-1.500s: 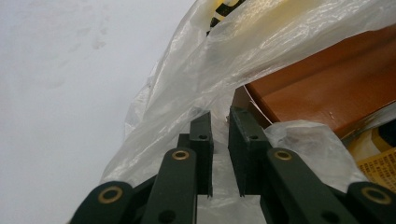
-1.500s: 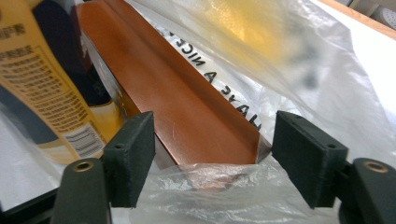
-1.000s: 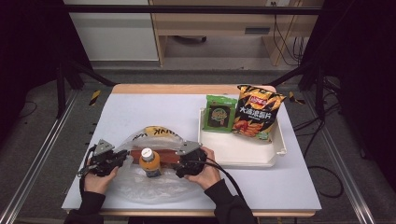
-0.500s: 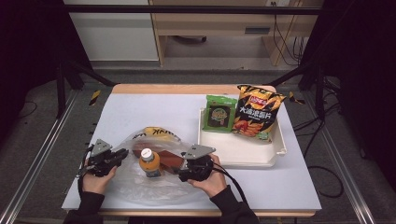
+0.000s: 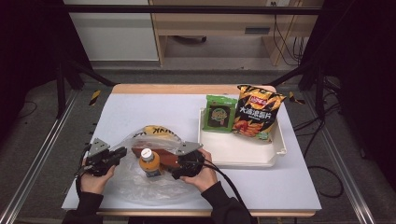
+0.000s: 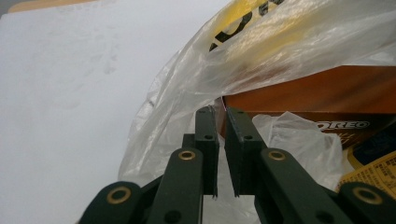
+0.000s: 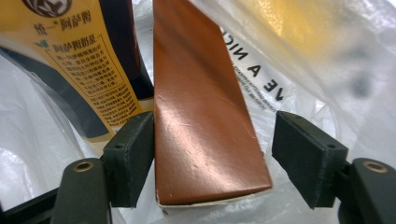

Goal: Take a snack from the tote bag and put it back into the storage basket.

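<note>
Packing looks partly done: in the high view a bottle (image 5: 149,162) and a brown box (image 5: 164,156) sit in the bag (image 5: 154,182), while two snack packs (image 5: 243,114) wait in the tray (image 5: 243,151), right of the bag. In the left gripper view, the left tongs (image 6: 222,154) pinch the bag's film, nearly closed. In the right gripper view, the right tongs (image 7: 212,161), jaws just opening, straddle the box; one pad touches it, the other stands clear.

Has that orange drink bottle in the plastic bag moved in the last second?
No. In the high view the bottle stands at the same spot as before, just as far left of the white tray.
</note>
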Tool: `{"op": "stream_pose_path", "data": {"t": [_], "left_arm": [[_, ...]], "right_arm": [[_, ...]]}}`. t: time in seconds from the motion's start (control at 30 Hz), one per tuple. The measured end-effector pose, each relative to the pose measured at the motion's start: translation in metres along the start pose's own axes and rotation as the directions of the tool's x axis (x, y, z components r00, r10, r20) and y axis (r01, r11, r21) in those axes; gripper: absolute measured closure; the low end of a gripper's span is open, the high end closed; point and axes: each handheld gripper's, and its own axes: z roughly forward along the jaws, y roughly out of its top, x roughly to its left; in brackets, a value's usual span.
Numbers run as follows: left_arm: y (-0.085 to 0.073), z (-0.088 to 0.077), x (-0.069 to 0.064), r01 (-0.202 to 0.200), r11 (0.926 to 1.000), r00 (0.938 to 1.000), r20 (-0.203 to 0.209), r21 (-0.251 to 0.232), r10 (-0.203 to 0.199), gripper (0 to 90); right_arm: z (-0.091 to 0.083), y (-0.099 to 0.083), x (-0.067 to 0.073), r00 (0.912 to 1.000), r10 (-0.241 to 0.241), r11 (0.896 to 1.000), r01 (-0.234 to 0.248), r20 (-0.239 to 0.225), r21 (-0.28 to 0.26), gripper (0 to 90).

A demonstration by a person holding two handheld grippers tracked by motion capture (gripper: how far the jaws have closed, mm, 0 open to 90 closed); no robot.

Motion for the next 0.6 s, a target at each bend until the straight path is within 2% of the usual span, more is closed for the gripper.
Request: {"op": "stream_pose_path", "data": {"t": [0.2,0.4,0.6], "left_arm": [[0.003,-0.001,0.0,-0.002,0.9999,1.0,0.003,-0.014,0.002,82.6],[0.009,-0.002,0.0,-0.004,0.9992,1.0,0.002,-0.04,0.004,82.1],[0.01,0.007,0.004,-0.004,0.9998,0.9998,-0.02,-0.019,0.004,82.6]], "right_arm": [[0.009,-0.001,0.0,0.9995,0.014,1.0,-0.014,-0.029,0.006,38.3],[0.014,-0.002,-0.001,0.9986,0.03,1.0,-0.03,-0.044,0.002,40.9],[0.011,-0.002,-0.001,0.9987,0.024,1.0,-0.023,-0.045,0.011,43.0]]}}
